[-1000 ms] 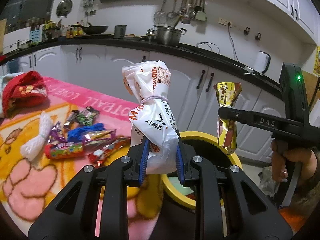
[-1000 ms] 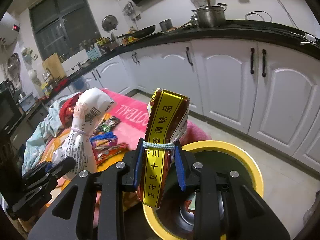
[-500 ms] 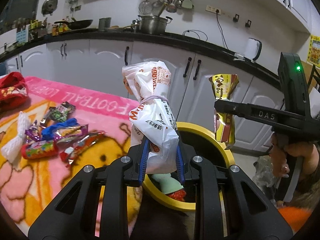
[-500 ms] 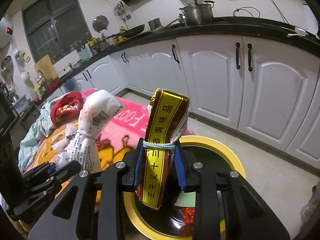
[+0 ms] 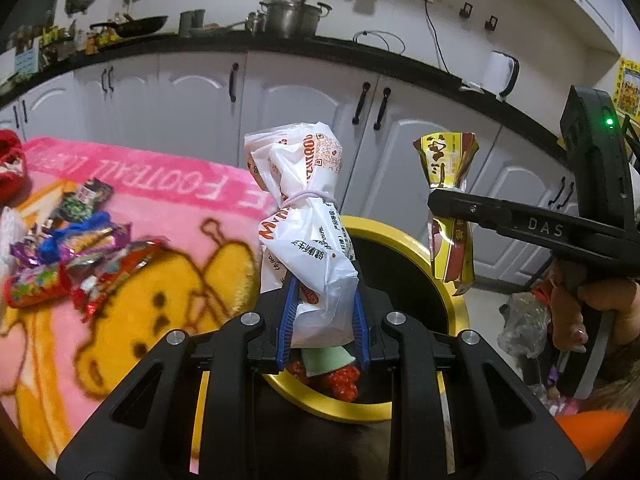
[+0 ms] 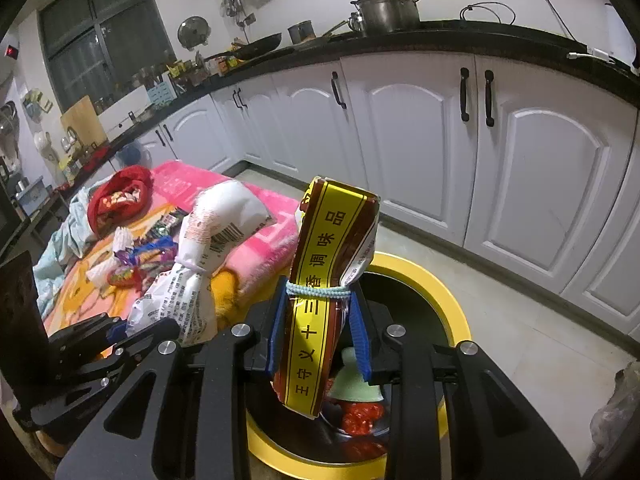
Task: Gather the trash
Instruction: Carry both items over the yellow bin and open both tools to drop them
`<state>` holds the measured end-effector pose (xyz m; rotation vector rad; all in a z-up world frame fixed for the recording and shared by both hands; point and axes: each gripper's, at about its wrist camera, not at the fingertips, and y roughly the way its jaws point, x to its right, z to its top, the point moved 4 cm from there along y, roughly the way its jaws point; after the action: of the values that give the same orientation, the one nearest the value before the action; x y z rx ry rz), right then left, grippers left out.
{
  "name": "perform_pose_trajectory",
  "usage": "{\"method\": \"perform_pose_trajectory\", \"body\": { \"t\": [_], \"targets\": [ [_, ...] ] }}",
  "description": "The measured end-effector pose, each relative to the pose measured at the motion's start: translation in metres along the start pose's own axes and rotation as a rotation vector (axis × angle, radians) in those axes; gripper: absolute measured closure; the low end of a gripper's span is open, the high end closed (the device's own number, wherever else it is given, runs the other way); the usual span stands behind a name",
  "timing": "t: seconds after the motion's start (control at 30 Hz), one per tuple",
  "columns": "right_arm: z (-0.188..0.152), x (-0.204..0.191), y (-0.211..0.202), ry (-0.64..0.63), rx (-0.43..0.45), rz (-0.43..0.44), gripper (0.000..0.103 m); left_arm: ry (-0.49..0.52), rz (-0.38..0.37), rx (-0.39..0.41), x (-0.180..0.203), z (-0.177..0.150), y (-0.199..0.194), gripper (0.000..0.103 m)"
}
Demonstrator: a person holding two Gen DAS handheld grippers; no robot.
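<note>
The white plastic bag (image 5: pixel 306 240) stands upright between the blue pads of the left gripper (image 5: pixel 324 322), which is closed narrowly on its lower part. A pale purple band ties the bag at mid-height. Orange letters on it read partly "MYH"; black Chinese print and a QR code also show, and the right wrist view shows a barcode on the same bag (image 6: pixel 200 264). The bag is held above the near rim of the yellow-rimmed bin (image 5: pixel 436 264).

The brown and yellow seasoning packet (image 6: pixel 328 292) stands upright in the right gripper (image 6: pixel 318 340), whose blue pads clamp its lower half. A light blue band wraps its middle. The yellow stripe carries the characters "王守义十三香调味品". In the left wrist view the packet (image 5: pixel 450 208) hangs over the far side of the bin, and the right gripper's arm bears the letters "DAS".

Inside the bin (image 6: pixel 436 292) lie red scraps (image 6: pixel 360 416) and a pale green piece (image 6: pixel 354 384).

Left of the bin, a pink and yellow blanket (image 5: pixel 140 280) reads "FOOTBALL" upside down. Loose snack wrappers (image 5: pixel 68 256) lie on it, well apart from both grippers. A red cloth item (image 6: pixel 120 200) rests farther back.
</note>
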<state>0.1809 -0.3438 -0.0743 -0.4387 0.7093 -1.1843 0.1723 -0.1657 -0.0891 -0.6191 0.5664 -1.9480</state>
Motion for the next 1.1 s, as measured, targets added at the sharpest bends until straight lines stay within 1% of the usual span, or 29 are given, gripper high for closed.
{"method": "perform_pose_trajectory", "body": {
  "t": [0.33,0.6,0.67,0.73,0.77,0.8,0.87,0.97,1.03,1.1],
  "targets": [
    [-0.014,0.015,0.018,0.023,-0.068,-0.001,0.075,-0.004,-0.015,-0.058,0.007,-0.01,0.024,0.084],
    [-0.021,0.022,0.028,0.058,-0.104,0.002,0.073,-0.015,-0.015,-0.086,0.006,-0.015,0.036,0.08],
    [-0.023,0.023,0.03,0.065,-0.115,0.003,0.072,-0.017,-0.011,-0.087,0.005,-0.015,0.036,0.078],
    [-0.024,0.026,0.032,0.073,-0.12,0.0,0.064,-0.02,-0.001,-0.088,0.002,-0.016,0.036,0.071],
    [-0.025,0.026,0.032,0.081,-0.121,-0.001,0.06,-0.022,0.002,-0.086,0.002,-0.016,0.035,0.064],
    [-0.025,0.028,0.031,0.088,-0.122,0.0,0.06,-0.027,0.004,-0.084,0.001,-0.016,0.034,0.061],
    [-0.024,0.029,0.03,0.094,-0.119,-0.002,0.059,-0.038,0.011,-0.079,-0.003,-0.016,0.031,0.059],
    [-0.021,0.029,0.027,0.102,-0.107,-0.004,0.053,-0.055,0.03,-0.072,-0.01,-0.015,0.026,0.047],
    [-0.018,0.028,0.024,0.098,-0.097,-0.004,0.052,-0.071,0.039,-0.063,-0.015,-0.014,0.021,0.042],
    [-0.015,0.026,0.021,0.089,-0.086,-0.005,0.049,-0.091,0.052,-0.052,-0.021,-0.013,0.015,0.029]
  ]
}}
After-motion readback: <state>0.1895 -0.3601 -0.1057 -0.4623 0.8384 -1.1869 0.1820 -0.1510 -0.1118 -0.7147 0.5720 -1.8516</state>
